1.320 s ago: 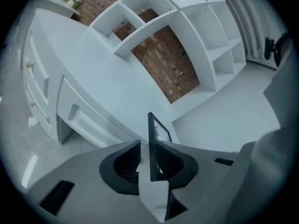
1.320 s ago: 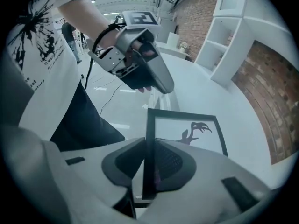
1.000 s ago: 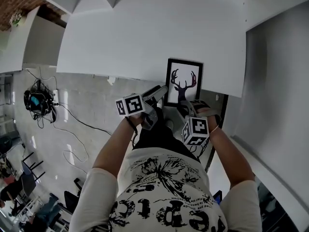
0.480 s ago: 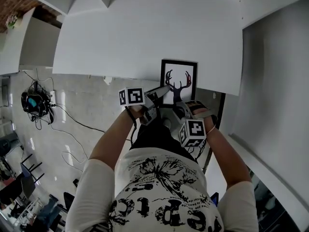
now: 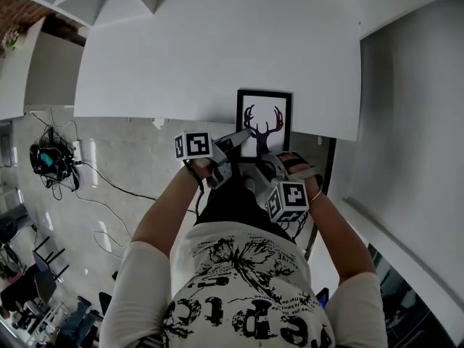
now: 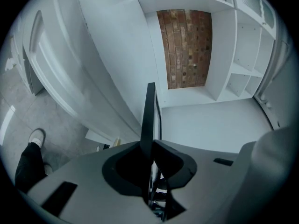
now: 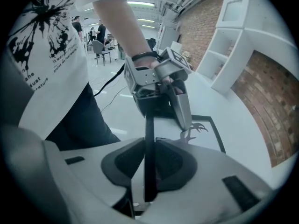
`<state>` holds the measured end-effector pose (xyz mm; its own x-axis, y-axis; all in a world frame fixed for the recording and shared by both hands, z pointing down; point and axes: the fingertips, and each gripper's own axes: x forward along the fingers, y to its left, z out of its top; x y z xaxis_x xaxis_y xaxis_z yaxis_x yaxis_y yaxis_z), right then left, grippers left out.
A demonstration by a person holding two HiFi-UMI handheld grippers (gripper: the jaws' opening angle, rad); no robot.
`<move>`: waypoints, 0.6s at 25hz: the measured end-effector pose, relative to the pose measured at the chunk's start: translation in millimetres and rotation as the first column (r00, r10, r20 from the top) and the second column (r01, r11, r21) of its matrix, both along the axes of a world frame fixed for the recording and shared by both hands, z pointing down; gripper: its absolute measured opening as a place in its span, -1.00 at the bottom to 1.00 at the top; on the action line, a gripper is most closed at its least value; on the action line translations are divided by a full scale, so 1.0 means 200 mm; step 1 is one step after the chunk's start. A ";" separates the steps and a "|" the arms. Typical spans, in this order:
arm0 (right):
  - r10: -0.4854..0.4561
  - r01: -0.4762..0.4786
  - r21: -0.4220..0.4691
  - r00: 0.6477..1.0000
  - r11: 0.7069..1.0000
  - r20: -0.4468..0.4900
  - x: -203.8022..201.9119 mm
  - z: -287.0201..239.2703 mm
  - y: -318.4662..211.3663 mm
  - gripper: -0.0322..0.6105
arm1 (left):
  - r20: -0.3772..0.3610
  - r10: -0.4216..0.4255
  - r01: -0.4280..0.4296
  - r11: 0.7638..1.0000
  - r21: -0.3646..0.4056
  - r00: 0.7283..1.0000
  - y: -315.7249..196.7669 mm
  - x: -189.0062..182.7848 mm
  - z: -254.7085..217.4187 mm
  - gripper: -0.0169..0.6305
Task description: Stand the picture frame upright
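The black picture frame (image 5: 264,122) with a deer-antler print lies at the near edge of the white table (image 5: 217,49). My left gripper (image 5: 243,138) is at its near left corner. Its jaws have just been closing and now press on the frame's thin black edge (image 6: 149,115), which runs up between the pads of the left gripper (image 6: 150,148). My right gripper (image 5: 270,159) points steeply down at the frame's near edge. In the right gripper view a black strip of the frame (image 7: 149,139) is clamped in the right gripper (image 7: 149,171), with the print (image 7: 201,134) beyond.
The table's near edge runs just under both grippers, with grey floor and cables (image 5: 47,158) below at the left. A white panel (image 5: 413,122) stands at the right. White shelves (image 6: 243,55) against a brick wall (image 6: 187,36) rise behind the table.
The left gripper has edged right onto the frame's corner and its jaws have closed on the edge. The right gripper has kept still.
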<state>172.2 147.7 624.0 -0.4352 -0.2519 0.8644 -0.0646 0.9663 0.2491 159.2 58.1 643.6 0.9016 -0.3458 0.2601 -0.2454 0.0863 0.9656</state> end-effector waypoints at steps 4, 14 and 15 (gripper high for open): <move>0.240 -0.218 -0.122 0.946 0.968 0.216 0.02 -0.11 -0.06 -0.49 | 0.005 0.011 -0.011 1.000 -0.005 1.000 0.00 0.00 -0.02 -0.73; 0.979 -0.393 -0.897 0.064 0.201 0.192 0.56 -0.10 -0.33 -0.37 | 0.006 0.061 -0.061 0.998 -0.005 0.998 0.01 0.01 -0.02 -0.73; 0.986 -0.348 -0.923 0.033 0.166 0.164 0.57 -0.09 -0.33 -0.37 | 0.007 0.067 -0.067 0.998 -0.003 0.998 0.01 0.01 -0.02 -0.73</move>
<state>285.5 81.5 605.4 -0.7369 -0.4935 0.4620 -0.5716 0.0900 -0.8156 161.6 59.3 639.3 0.9209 -0.2837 0.2674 -0.2574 0.0725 0.9636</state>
